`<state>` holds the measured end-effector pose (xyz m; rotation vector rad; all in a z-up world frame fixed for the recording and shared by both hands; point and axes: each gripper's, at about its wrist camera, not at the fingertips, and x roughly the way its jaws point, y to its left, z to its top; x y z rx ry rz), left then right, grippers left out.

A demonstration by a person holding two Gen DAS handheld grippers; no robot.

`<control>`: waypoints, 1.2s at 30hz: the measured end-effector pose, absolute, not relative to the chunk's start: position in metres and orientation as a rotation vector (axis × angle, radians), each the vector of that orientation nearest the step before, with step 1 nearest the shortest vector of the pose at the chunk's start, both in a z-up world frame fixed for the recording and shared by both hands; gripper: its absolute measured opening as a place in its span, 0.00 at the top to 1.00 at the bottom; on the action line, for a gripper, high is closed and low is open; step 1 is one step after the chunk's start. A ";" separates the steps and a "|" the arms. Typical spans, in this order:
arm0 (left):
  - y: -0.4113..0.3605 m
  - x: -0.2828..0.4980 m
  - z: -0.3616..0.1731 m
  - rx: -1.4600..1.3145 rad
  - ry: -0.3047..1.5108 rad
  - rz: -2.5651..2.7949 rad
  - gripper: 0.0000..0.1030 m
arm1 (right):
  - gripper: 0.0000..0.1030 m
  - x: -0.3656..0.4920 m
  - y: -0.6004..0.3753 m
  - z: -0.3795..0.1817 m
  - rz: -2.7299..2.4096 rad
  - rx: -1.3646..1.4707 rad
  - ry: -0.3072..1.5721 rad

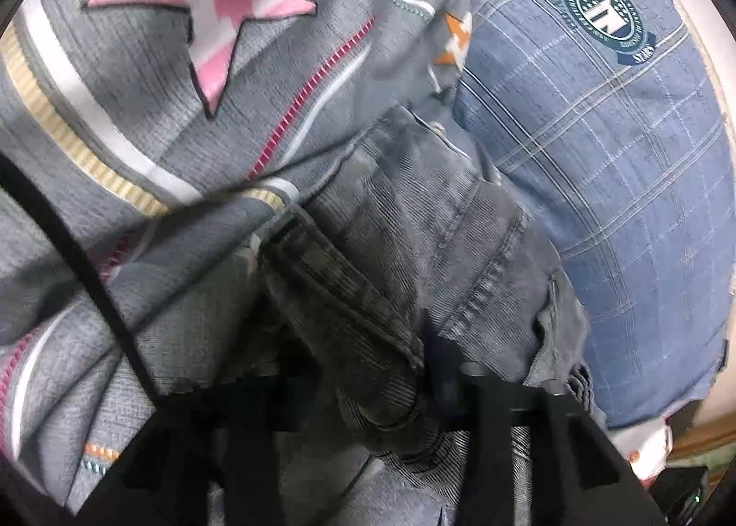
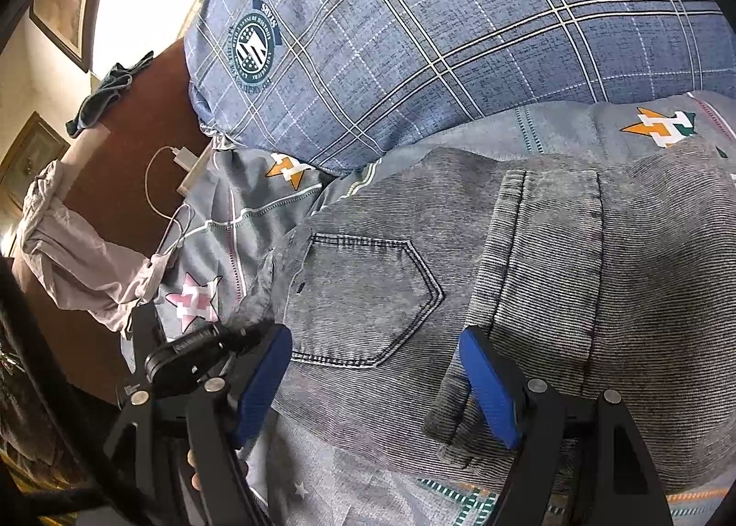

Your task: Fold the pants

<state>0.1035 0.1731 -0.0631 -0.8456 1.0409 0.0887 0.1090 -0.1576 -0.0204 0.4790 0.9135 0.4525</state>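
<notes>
Grey pants (image 2: 460, 277) lying part-folded on the bedsheet (image 2: 575, 125), below the pillow (image 2: 414, 43). Left gripper (image 1: 414, 388) clamped on a bunched denim edge; right gripper (image 2: 377, 388) spread wide above the back pocket (image 2: 363, 300). Best lifted evenly, edges matched, creases smoothed flat.

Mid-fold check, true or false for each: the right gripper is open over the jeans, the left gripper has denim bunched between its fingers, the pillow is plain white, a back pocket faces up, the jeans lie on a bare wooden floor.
1. The right gripper is open over the jeans. True.
2. The left gripper has denim bunched between its fingers. True.
3. The pillow is plain white. False: it is blue plaid with a round crest.
4. A back pocket faces up. True.
5. The jeans lie on a bare wooden floor. False: they lie on a grey star-patterned bedsheet.
</notes>
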 end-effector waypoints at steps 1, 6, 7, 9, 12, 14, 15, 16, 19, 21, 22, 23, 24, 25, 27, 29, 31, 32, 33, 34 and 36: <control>0.174 0.103 -0.064 -0.861 1.030 0.086 0.69 | 0.24 0.109 -0.157 -0.020 0.449 0.476 0.912; 0.160 0.092 -0.036 -0.732 0.940 0.082 0.75 | 0.24 0.106 -0.156 -0.015 0.447 0.464 0.903; 0.158 0.091 -0.032 -0.713 0.934 0.081 0.75 | 0.24 0.105 -0.156 -0.015 0.448 0.465 0.903; 0.160 0.094 -0.032 -0.714 0.948 0.081 0.75 | 0.24 0.106 -0.155 -0.014 0.450 0.464 0.902; 0.170 0.097 -0.043 -0.806 0.982 0.090 0.71 | 0.24 0.106 -0.154 -0.015 0.452 0.461 0.905; 0.172 0.098 -0.048 -0.831 0.994 0.092 0.71 | 0.24 0.106 -0.153 -0.016 0.453 0.457 0.909; 0.170 0.099 -0.048 -0.821 0.998 0.092 0.71 | 0.24 0.107 -0.153 -0.017 0.454 0.457 0.911; 0.168 0.099 -0.045 -0.801 0.994 0.095 0.71 | 0.24 0.107 -0.152 -0.017 0.456 0.459 0.912; 0.158 0.096 -0.029 -0.702 0.948 0.105 0.76 | 0.24 0.107 -0.152 -0.017 0.460 0.457 0.912; 0.150 0.091 -0.019 -0.636 0.911 0.111 0.77 | 0.24 0.106 -0.154 -0.016 0.462 0.459 0.908; 0.145 0.090 -0.015 -0.609 0.894 0.112 0.78 | 0.24 0.106 -0.154 -0.015 0.462 0.461 0.907; 0.144 0.089 -0.013 -0.594 0.884 0.112 0.78 | 0.24 0.106 -0.155 -0.014 0.460 0.463 0.905; 0.142 0.088 -0.011 -0.574 0.874 0.114 0.78 | 0.24 0.106 -0.156 -0.014 0.459 0.467 0.903; 0.140 0.088 -0.011 -0.561 0.871 0.116 0.78 | 0.24 0.106 -0.157 -0.014 0.458 0.470 0.903; 0.140 0.087 -0.013 -0.557 0.876 0.119 0.78 | 0.24 0.106 -0.158 -0.014 0.459 0.477 0.903; 0.142 0.088 -0.016 -0.566 0.883 0.119 0.78 | 0.24 0.106 -0.158 -0.014 0.456 0.476 0.904; 0.142 0.087 -0.016 -0.560 0.881 0.120 0.78 | 0.24 0.106 -0.158 -0.014 0.457 0.476 0.905; 0.140 0.088 -0.016 -0.550 0.878 0.122 0.78 | 0.24 0.106 -0.158 -0.013 0.457 0.474 0.904; 0.137 0.088 -0.014 -0.530 0.871 0.126 0.78 | 0.24 0.106 -0.157 -0.013 0.456 0.473 0.903; 0.134 0.087 -0.012 -0.512 0.865 0.129 0.78 | 0.24 0.105 -0.158 -0.013 0.458 0.474 0.903; 0.125 0.089 -0.004 -0.450 0.848 0.136 0.79 | 0.24 0.105 -0.158 -0.011 0.459 0.473 0.900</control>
